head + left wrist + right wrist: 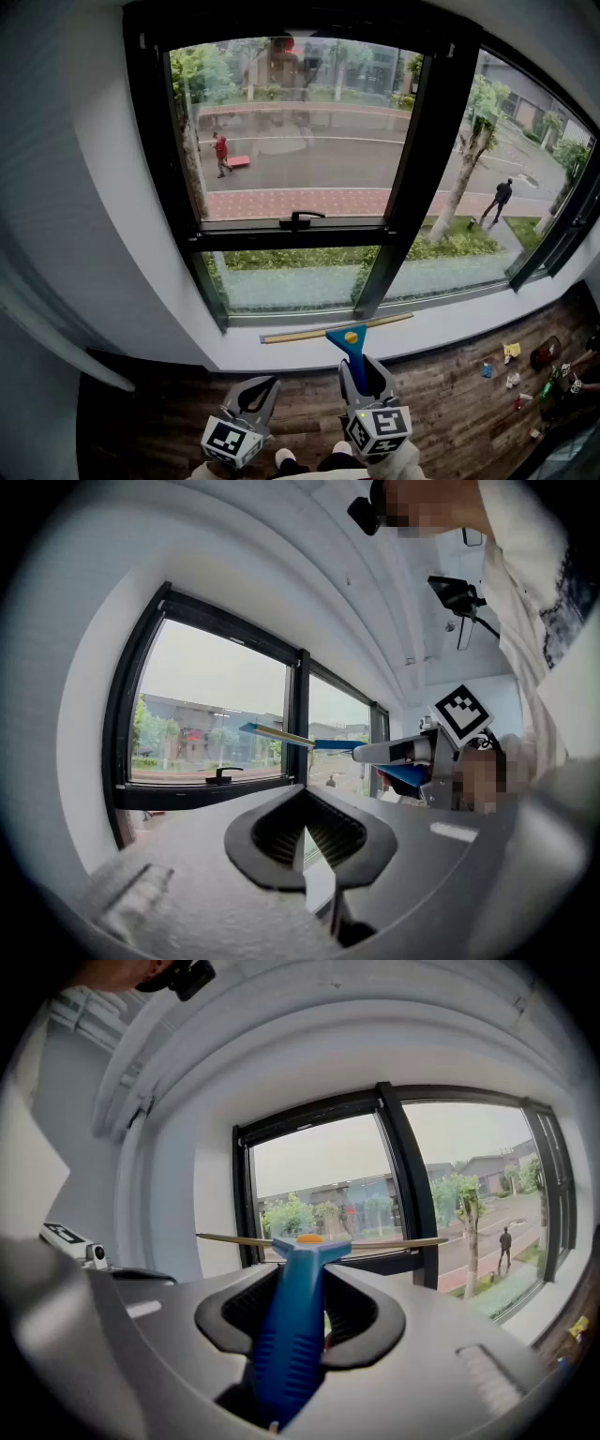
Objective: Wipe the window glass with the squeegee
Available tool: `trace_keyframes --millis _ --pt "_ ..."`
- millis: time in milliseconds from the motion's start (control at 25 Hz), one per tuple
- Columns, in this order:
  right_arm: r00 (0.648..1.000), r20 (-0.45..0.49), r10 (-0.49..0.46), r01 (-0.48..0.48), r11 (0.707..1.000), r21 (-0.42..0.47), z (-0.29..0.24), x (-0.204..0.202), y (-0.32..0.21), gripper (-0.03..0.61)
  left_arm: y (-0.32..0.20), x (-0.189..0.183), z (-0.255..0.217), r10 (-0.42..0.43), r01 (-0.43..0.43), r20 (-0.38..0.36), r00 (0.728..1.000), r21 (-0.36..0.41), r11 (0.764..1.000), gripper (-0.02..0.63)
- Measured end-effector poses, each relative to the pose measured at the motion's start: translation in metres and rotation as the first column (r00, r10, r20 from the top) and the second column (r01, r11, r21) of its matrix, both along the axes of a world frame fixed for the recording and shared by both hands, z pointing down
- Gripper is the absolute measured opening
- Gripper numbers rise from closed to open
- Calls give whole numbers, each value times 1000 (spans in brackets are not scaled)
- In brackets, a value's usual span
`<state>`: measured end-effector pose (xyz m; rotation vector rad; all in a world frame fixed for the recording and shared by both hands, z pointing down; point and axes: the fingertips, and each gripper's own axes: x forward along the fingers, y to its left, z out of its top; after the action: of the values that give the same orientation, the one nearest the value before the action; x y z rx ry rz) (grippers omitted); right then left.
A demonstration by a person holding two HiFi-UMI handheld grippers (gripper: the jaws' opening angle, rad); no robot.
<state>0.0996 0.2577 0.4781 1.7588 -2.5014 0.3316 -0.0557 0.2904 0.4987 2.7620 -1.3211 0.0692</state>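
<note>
Squeegee (292, 1335) pinched in the right hand-held gripper (305, 1277), held up toward the window glass (300, 141).

Ahead of and above both hand-held grippers, a wide pane in a black frame (427, 141); just beyond the jaws, a white sill (450, 323); beneath them, dark wooden floor (450, 394). Clamped by its blue handle between the right jaws, with the long thin blade crosswise in front of that hand-held gripper, level with the sill under the lower pane; touching the glass or not, hard to tell from these angles. Just left of it, the left hand-held gripper (306, 794), jaws pressed together on nothing. Well off to the right of the right hand-held gripper, on the floor, a scatter of small coloured bits (511, 361), too small to name.
</note>
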Motion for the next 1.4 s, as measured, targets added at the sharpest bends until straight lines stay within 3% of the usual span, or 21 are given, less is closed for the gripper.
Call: trace_keyframes --millis 320,520,720,880,1120,1400 --pt "999 -41 2 -4 999 -48 20 13 -8 150 -21 4 11 -51 48 -33 998 -70 996 0" --pt "1000 -11 6 -7 999 -43 24 43 -43 150 -60 31 13 -59 58 -12 998 -70 996 0" --pt "1000 11 -22 21 996 82 -21 76 -101 149 -118 51 -34 -121 121 -10 993 23 992 0" --pt "999 21 -41 36 984 172 -62 78 -155 150 -172 47 -78 -167 165 5 986 109 980 0" --pt "999 8 -36 32 960 278 -106 52 -249 150 -270 27 -127 -138 143 -42 990 183 973 0" --pt "999 33 16 -28 921 389 -173 12 -373 149 -391 0 -199 -79 73 7 997 319 945 -2"
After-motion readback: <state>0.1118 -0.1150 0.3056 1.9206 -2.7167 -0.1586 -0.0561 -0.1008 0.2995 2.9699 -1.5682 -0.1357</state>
